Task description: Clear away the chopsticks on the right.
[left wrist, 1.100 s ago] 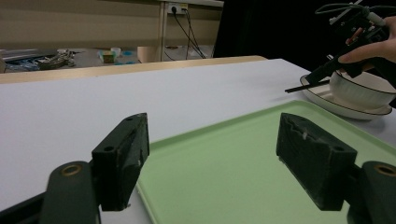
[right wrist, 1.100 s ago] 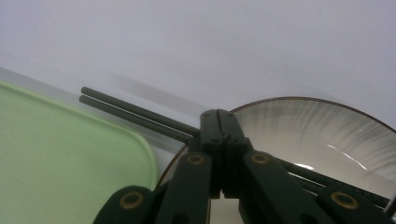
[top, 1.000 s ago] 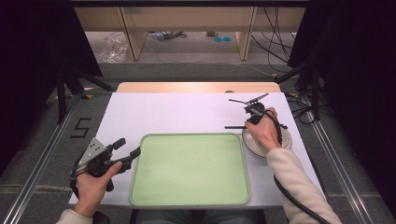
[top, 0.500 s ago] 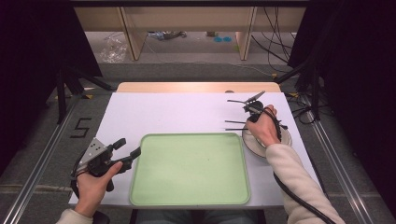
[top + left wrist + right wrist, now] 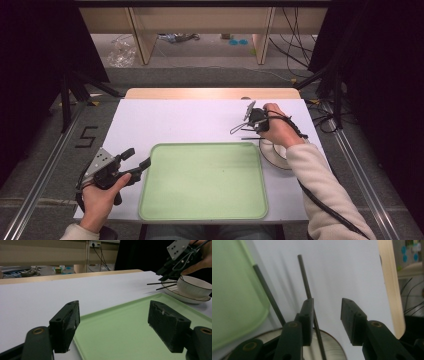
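The work surface is a white table (image 5: 190, 122) with a strip of bare wood along its far edge; it stands on grey floor between two metal rails, and a "5" is marked on the floor to the left. Beyond the far edge are wooden furniture legs, loose cables and a crumpled clear bag; black curtains close both sides. A pale green tray (image 5: 204, 182) lies at the near edge, centred, with nothing on it. Just beside the tray's right edge sits a white bowl (image 5: 193, 287) on a dark-rimmed plate (image 5: 175, 293), with two black chopsticks (image 5: 268, 296) resting on the rim and pointing out over the table. The left gripper (image 5: 131, 163) is held at the tray's left edge, jaws wide apart and holding nothing. The right gripper (image 5: 248, 120) hovers above the plate's far side, jaws parted, one chopstick lying alongside its left jaw, ungripped.
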`<action>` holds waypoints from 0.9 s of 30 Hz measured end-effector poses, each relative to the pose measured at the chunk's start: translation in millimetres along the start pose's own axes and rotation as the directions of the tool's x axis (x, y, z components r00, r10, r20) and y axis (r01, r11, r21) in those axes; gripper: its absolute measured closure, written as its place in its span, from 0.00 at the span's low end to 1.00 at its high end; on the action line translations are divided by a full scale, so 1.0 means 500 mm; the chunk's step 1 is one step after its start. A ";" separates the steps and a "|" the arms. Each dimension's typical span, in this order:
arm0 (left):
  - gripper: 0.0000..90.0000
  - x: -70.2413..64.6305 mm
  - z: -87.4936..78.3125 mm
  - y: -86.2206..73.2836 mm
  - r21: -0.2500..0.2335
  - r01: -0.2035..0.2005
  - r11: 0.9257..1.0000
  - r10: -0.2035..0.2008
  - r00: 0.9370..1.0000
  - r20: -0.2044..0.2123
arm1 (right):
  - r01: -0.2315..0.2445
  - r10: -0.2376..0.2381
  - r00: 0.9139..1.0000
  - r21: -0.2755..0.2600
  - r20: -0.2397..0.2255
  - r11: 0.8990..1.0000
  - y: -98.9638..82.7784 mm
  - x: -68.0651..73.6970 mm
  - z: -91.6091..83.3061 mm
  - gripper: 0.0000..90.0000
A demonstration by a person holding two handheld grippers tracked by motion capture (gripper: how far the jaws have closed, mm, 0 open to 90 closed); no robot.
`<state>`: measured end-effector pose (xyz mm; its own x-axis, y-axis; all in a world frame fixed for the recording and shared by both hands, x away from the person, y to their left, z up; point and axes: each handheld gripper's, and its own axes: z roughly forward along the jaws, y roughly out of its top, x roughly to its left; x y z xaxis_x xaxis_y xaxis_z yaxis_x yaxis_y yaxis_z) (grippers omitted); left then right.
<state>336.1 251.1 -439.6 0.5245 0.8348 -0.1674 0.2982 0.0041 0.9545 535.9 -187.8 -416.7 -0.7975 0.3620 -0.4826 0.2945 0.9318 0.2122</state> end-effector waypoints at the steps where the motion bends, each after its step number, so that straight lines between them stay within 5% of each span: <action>1: 0.29 0.000 0.000 0.000 0.000 0.000 1.000 0.000 1.000 0.000 | 0.073 -0.073 0.997 0.022 0.002 0.997 0.005 -0.002 0.001 0.72; 2: 0.29 0.000 0.000 0.000 0.000 0.000 1.000 0.000 1.000 0.001 | 0.140 -0.140 0.990 0.040 0.008 0.989 0.010 -0.005 0.005 0.72; 5: 0.29 0.001 0.000 0.000 0.000 0.000 1.000 0.000 1.000 0.002 | 0.191 -0.190 0.981 0.058 -0.024 0.980 0.020 -0.005 0.011 0.74; 12: 0.29 0.001 0.000 0.000 -0.002 0.001 1.000 -0.001 1.000 0.001 | 0.219 -0.215 0.975 0.080 -0.052 0.973 0.028 0.001 0.019 0.75; 27: 0.29 0.003 -0.002 0.001 -0.005 0.000 1.000 0.000 1.000 -0.003 | 0.186 -0.176 0.980 0.106 -0.095 0.977 0.034 0.007 0.058 0.85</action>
<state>336.4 252.8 -439.4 0.5218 0.8366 -0.1670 0.2941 0.0073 0.9558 553.4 -170.0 -439.4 -0.8832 0.1878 -0.4298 0.1950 0.9804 0.0277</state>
